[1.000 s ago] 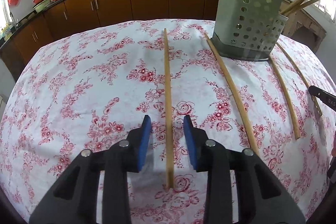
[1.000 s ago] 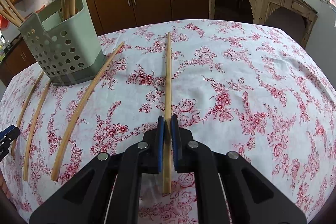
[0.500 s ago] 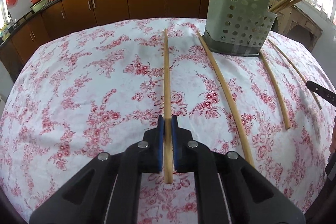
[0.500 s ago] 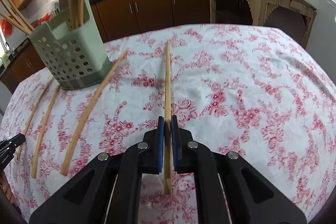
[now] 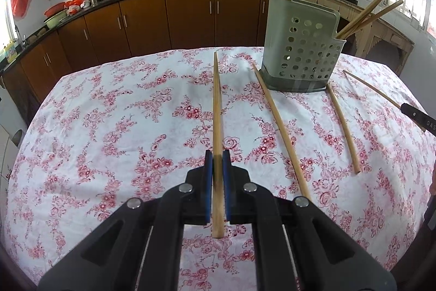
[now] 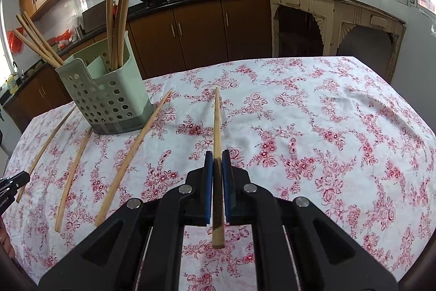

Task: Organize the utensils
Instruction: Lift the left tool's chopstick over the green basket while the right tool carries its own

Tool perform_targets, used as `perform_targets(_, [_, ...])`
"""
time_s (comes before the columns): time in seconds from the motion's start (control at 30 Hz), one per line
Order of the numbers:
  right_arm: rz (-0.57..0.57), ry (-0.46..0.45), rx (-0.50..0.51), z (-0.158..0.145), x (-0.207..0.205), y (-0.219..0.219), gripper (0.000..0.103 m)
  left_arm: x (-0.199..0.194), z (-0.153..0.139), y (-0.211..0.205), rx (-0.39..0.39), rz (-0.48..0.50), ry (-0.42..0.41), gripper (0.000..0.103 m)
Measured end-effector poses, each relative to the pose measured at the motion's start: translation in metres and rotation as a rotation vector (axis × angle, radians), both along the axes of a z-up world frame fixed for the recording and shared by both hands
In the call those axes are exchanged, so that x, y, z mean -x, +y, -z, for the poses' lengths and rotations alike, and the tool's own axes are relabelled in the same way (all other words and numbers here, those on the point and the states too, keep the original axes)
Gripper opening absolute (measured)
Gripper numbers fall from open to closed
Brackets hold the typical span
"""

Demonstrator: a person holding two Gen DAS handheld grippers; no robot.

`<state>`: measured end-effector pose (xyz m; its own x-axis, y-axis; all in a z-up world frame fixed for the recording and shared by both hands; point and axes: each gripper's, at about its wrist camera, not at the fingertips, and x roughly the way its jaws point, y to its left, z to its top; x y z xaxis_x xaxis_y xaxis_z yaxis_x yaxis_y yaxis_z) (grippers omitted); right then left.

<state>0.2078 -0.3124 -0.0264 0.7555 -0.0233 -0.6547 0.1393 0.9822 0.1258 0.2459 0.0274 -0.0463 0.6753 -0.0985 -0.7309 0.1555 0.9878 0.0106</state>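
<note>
In the left wrist view my left gripper (image 5: 217, 154) is shut on a long wooden chopstick (image 5: 217, 105). The stick points away from me and hangs just above the floral cloth, with a faint shadow under it. My right gripper (image 6: 217, 154) is shut on a second chopstick (image 6: 217, 122) in the same way. The pale green perforated holder (image 5: 302, 56) stands ahead and to the right of the left gripper. In the right wrist view the holder (image 6: 106, 97) is ahead and to the left. Several chopsticks stand in its compartments.
Two loose chopsticks (image 5: 280, 127) (image 5: 343, 124) lie on the cloth, one on each side of the holder. The right gripper's tip (image 5: 418, 117) shows at the right edge, and the left gripper's tip (image 6: 13, 182) at the left edge. Brown cabinets (image 5: 190, 18) and a cream side table (image 6: 335, 15) stand beyond the table.
The left gripper's jaws, open around the chopstick a second ago, have shut on it. Both grippers have since risen a little, each lifting its chopstick off the cloth.
</note>
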Motion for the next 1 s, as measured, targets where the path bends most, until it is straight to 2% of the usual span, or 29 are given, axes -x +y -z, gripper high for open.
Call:
perform_targets(0.43, [0.004,-0.026,-0.003,-0.007,0.004,-0.002,0.007,-0.001,-0.010,-0.001,0.009,0.000,-0.023,0.008])
perform_targets(1.0, [-0.033,-0.234,0.001,-0.072,0.021,0.006,0.007,0.020,-0.079,0.002,0.107,0.007,-0.235,0.008])
